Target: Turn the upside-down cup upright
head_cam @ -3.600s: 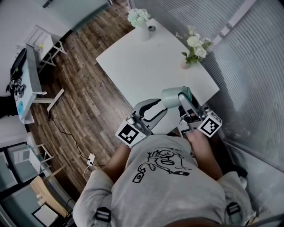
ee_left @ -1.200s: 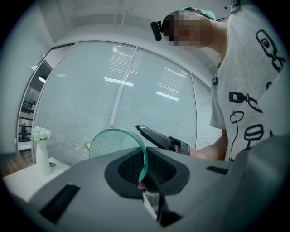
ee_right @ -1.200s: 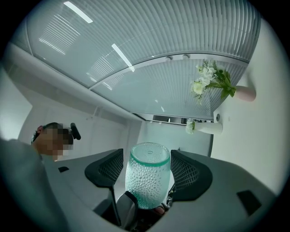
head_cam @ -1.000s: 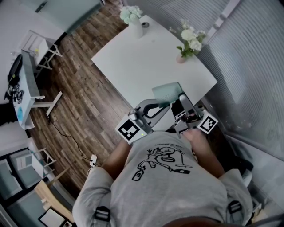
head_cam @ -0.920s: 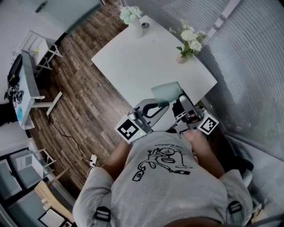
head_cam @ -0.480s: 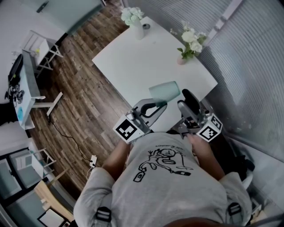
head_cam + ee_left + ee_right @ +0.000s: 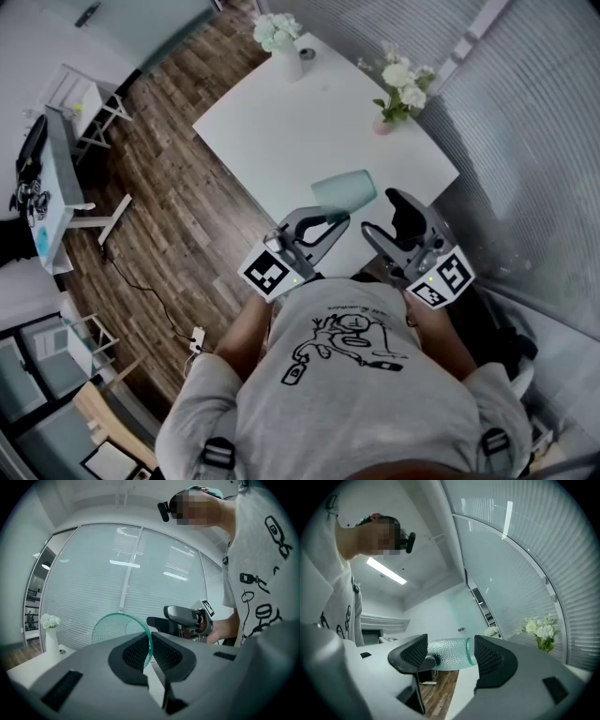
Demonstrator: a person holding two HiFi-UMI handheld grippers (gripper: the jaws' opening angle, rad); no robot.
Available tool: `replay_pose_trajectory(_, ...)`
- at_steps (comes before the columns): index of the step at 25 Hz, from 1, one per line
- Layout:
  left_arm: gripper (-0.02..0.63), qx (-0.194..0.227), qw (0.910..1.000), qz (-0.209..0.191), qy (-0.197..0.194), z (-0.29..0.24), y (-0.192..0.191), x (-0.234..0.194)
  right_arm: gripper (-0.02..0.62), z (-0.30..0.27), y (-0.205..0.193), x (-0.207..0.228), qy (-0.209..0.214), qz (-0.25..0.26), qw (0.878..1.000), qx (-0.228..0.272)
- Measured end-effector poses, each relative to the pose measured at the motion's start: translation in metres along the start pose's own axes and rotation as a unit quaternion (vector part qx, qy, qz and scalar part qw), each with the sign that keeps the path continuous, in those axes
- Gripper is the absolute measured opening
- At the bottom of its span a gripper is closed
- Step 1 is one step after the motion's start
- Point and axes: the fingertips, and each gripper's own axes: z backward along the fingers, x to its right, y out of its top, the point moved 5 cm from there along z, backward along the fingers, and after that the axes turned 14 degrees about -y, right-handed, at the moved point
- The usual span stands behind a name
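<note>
A teal dimpled glass cup (image 7: pixel 344 190) hangs on its side over the near edge of the white table (image 7: pixel 300 122). My left gripper (image 7: pixel 330 222) is shut on its rim; in the left gripper view the thin cup (image 7: pixel 117 627) wall sits pinched between the pads of the left gripper (image 7: pixel 150 641). My right gripper (image 7: pixel 389 217) stands open just right of the cup, not touching it. In the right gripper view the cup (image 7: pixel 447 654) lies sideways beyond the wide-apart jaws of the right gripper (image 7: pixel 450 649).
A white vase of flowers (image 7: pixel 284 47) stands at the table's far corner and a small pink vase of flowers (image 7: pixel 396 89) at its right edge. A ribbed glass wall (image 7: pixel 525 141) runs along the right. Wooden floor (image 7: pixel 169 187) lies to the left.
The cup, gripped by the right gripper in the oldest frame, is now held by the left. Over the last second the open right gripper has rolled and drawn back to the right.
</note>
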Motion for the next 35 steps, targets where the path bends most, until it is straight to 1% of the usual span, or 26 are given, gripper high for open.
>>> replay_pose_trajectory(2, 0.017, 0.001, 1.0, 0.001, 0.0, 0.0, 0.0, 0.0, 0.327, 0.0, 0.002, -0.005, 0.001, 0.044, 0.999, -0.008)
replay_pose_trajectory(4, 0.017, 0.001, 1.0, 0.001, 0.0, 0.0, -0.001, -0.001, 0.327, 0.0, 0.003, -0.009, 0.002, 0.09, 0.996, -0.013)
replay_pose_trajectory(6, 0.017, -0.001, 1.0, 0.001, 0.0, 0.001, -0.002, -0.001, 0.327, 0.0, 0.004, -0.014, 0.0, 0.125, 0.992, -0.015)
replay_pose_trajectory(11, 0.017, -0.002, 1.0, 0.002, 0.002, 0.002, 0.0, -0.002, 0.327, 0.002, 0.004, -0.024, 0.0, 0.21, 0.977, -0.028)
replay_pose_trajectory(14, 0.017, -0.004, 1.0, 0.001, 0.002, 0.004, 0.0, -0.004, 0.328, 0.002, -0.001, -0.026, 0.0, 0.257, 0.965, -0.049)
replay_pose_trajectory(17, 0.017, -0.007, 1.0, 0.001, 0.003, 0.005, -0.001, -0.006, 0.328, 0.003, -0.006, -0.026, 0.005, 0.313, 0.947, -0.074)
replay_pose_trajectory(21, 0.017, -0.01, 0.9999, -0.002, 0.001, 0.006, -0.001, -0.006, 0.328, -0.001, -0.002, -0.032, 0.017, 0.371, 0.926, -0.069)
replay_pose_trajectory(24, 0.017, -0.012, 0.9999, -0.001, -0.001, 0.006, -0.001, -0.006, 0.328, -0.003, -0.002, -0.033, 0.017, 0.399, 0.914, -0.074)
replay_pose_trajectory(27, 0.017, -0.013, 0.9999, -0.001, -0.002, 0.005, -0.001, -0.005, 0.328, 0.0, -0.008, -0.03, 0.01, 0.438, 0.894, -0.09)
replay_pose_trajectory(29, 0.017, -0.013, 0.9999, -0.003, -0.003, 0.005, 0.0, -0.004, 0.331, -0.001, -0.01, -0.031, 0.006, 0.474, 0.875, -0.098)
replay_pose_trajectory(33, 0.017, -0.017, 0.9998, -0.005, -0.008, 0.004, 0.001, -0.003, 0.339, -0.005, -0.015, -0.032, 0.002, 0.541, 0.833, -0.115)
replay_pose_trajectory(35, 0.017, -0.018, 0.9998, -0.006, -0.01, 0.003, 0.0, -0.002, 0.344, -0.007, -0.019, -0.031, 0.0, 0.562, 0.818, -0.123)
